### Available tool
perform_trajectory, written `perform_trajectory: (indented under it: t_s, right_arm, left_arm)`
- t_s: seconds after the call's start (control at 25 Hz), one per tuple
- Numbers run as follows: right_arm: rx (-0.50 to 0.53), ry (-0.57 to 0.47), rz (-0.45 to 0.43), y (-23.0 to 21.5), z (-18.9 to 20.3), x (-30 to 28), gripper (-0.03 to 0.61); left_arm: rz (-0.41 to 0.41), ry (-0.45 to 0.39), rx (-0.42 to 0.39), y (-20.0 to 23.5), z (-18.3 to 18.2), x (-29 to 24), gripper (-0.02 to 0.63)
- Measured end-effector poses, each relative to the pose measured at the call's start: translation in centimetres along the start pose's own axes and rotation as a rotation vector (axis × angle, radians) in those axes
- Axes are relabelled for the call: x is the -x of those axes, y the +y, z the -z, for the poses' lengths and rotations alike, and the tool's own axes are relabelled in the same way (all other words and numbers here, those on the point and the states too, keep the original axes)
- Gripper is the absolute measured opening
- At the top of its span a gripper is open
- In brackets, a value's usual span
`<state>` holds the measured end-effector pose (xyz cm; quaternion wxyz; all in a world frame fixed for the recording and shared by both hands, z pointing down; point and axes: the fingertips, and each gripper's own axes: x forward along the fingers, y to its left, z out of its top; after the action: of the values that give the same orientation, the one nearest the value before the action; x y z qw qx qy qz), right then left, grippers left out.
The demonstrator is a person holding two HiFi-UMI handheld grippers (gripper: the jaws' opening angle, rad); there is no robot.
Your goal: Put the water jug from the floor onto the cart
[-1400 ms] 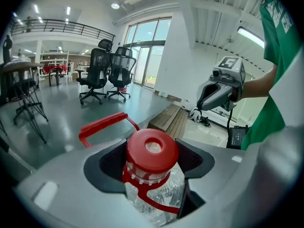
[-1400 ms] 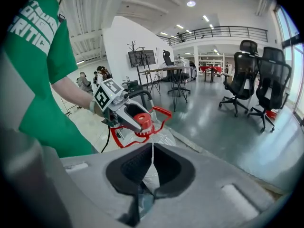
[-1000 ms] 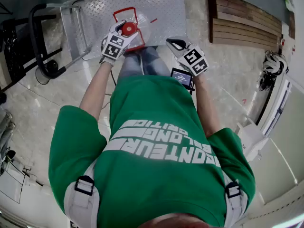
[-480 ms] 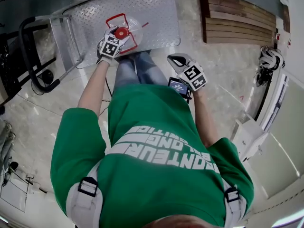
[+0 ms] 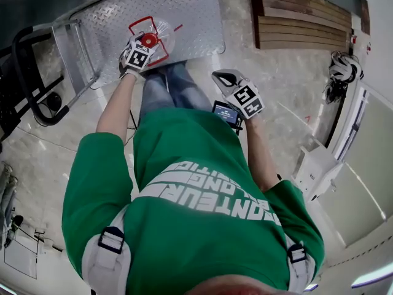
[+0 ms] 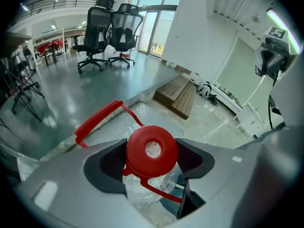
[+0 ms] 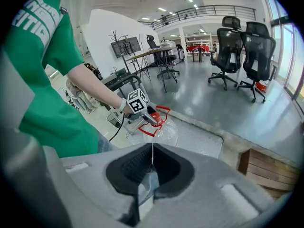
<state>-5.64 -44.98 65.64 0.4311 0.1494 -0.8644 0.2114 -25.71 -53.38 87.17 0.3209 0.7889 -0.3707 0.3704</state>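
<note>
Clear water jug (image 5: 158, 35), red cap, upright at cart (image 5: 191, 11) deck's near edge.

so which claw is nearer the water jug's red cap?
Left. The left claw grips the water jug at its red cap, one jaw on either side. The right claw is shut and empty, off by the person's waist, apart from the jug.

Glossy grey floor (image 6: 90, 96), office chairs (image 6: 102, 30), tall windows (image 6: 153, 11), wooden pallet (image 6: 180, 95)
</note>
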Motion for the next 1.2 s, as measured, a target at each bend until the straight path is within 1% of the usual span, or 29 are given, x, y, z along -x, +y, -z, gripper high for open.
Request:
perform_trajectory:
  t_s: [0.08,0.28,0.48,0.56,0.72,0.8,0.84,0.92,1.08,1.2]
  right_arm:
    - [-0.007,0.005,0.002,0.1,0.4,0.1,-0.005]
    - [-0.018,0.012,0.001,0.6,1.0,0.0,-0.005]
    - [-0.002,0.006,-0.006,0.9,0.3,-0.5,-0.005]
    - [0.004,0.003,-0.008,1.0,0.0,-0.7,-0.005]
    - [0.021,0.0,-0.011,1.1,-0.7,-0.9,-0.005]
    - [0.03,-0.006,-0.014,1.0,-1.1,-1.0,-0.005]
    - [0.037,-0.01,-0.015,0.9,-1.4,-1.1,-0.005]
    - [0.052,-0.02,-0.019,0.8,-2.0,-1.1,-0.005]
    - [0.085,-0.049,-0.02,0.2,-3.9,-1.1,-0.005]
    - [0.103,-0.08,-0.008,-1.2,-5.6,-0.9,-0.006]
  left_arm:
    - [-0.004,-0.012,-0.008,-0.1,-0.6,0.0,0.336]
    - [-0.002,0.011,-0.028,-1.3,-0.3,-0.4,0.337]
    - [-0.01,0.067,-0.066,-2.9,0.8,-1.1,0.339]
    - [-0.013,0.087,-0.069,-3.1,1.3,-1.2,0.337]
    - [0.024,0.099,-0.065,-3.3,1.8,-0.4,0.337]
    - [0.028,0.065,-0.066,-3.2,1.5,0.3,0.327]
    - [0.025,0.039,-0.061,-3.2,1.1,0.9,0.312]
    - [0.016,-0.019,-0.044,-3.2,0.1,2.5,0.303]
    - [-0.029,-0.137,-0.017,-3.1,-1.8,7.3,0.298]
    - [-0.07,-0.239,-0.002,-3.1,-3.5,11.5,0.272]
